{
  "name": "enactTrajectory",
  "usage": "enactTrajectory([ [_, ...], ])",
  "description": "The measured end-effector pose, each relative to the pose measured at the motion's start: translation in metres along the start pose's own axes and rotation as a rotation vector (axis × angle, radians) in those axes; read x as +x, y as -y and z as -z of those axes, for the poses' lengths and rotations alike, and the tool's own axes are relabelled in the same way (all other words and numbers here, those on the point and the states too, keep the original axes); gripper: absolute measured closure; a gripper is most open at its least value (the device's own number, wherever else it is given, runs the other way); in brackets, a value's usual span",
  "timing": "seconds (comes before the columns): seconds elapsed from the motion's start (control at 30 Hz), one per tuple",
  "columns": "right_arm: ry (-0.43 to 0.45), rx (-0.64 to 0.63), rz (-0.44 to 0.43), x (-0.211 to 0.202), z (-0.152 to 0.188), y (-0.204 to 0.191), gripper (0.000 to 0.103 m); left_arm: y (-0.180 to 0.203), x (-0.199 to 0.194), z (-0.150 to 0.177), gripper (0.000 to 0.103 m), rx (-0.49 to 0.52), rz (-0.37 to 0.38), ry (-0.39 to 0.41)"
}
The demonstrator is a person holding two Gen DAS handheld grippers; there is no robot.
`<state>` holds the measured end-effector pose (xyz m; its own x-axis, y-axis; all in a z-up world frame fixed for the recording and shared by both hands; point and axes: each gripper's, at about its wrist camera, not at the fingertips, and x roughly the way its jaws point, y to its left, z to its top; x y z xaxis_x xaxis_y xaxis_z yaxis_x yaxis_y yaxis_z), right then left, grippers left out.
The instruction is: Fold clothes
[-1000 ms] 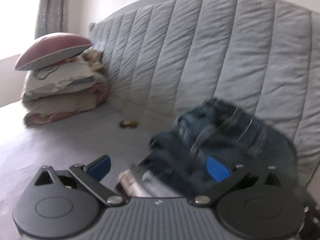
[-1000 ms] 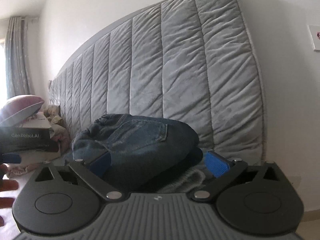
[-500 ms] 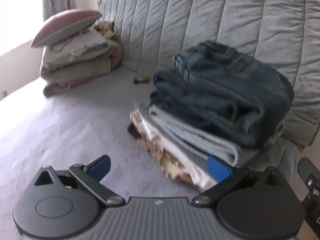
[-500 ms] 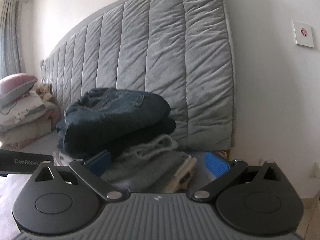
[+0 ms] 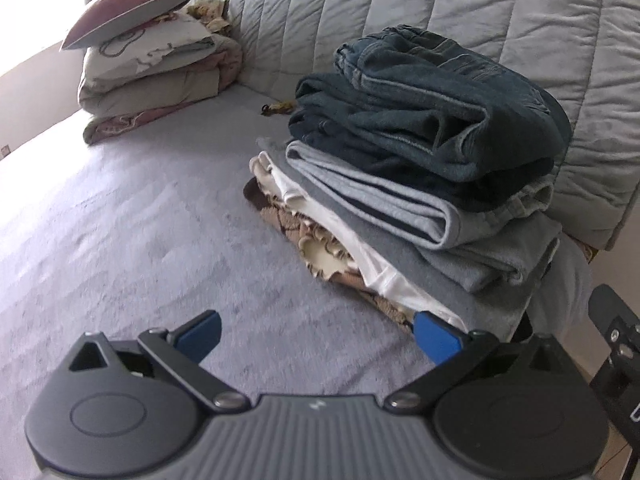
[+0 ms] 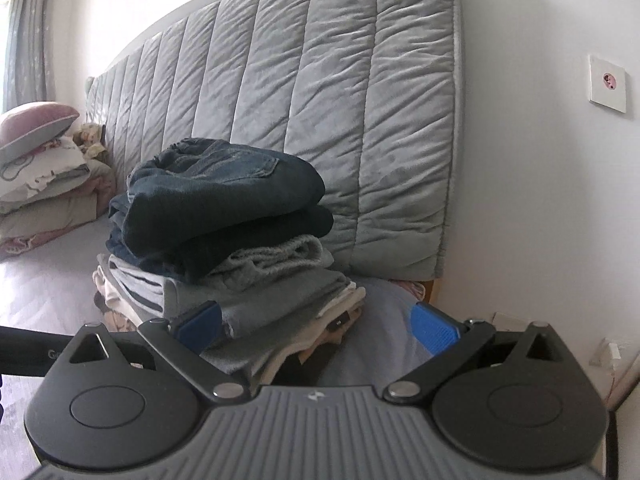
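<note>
Hovering: left gripper (image 5: pixel 316 336) and right gripper (image 6: pixel 316 328), jaws apart, empty | folded jeans (image 5: pixel 432 116) top the stack (image 5: pixel 400 232), against the headboard (image 5: pixel 480 12) for support | folding looks finished.

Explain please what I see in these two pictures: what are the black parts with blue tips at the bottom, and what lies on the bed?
Each picture comes from a camera mounted on hand-held tongs; a person carries one in each hand. The black parts with blue pads are the left tongs and the right tongs, both open and holding nothing. On the grey bed stands a pile of folded clothes: dark blue folded jeans on top, light grey folded garments under them. Farther back lies a stack of pale pillows beside the grey quilted headboard.
</note>
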<state>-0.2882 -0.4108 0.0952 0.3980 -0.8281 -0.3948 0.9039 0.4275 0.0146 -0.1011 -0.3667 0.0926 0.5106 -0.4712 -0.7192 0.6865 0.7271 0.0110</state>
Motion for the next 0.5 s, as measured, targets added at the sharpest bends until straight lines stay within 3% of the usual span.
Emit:
enactTrajectory([
  [0.5,-0.02,-0.046,-0.067,-0.008,0.01,-0.029,0.0,-0.047,-0.015,0.021,0.0,-0.088,-0.073,0.011],
])
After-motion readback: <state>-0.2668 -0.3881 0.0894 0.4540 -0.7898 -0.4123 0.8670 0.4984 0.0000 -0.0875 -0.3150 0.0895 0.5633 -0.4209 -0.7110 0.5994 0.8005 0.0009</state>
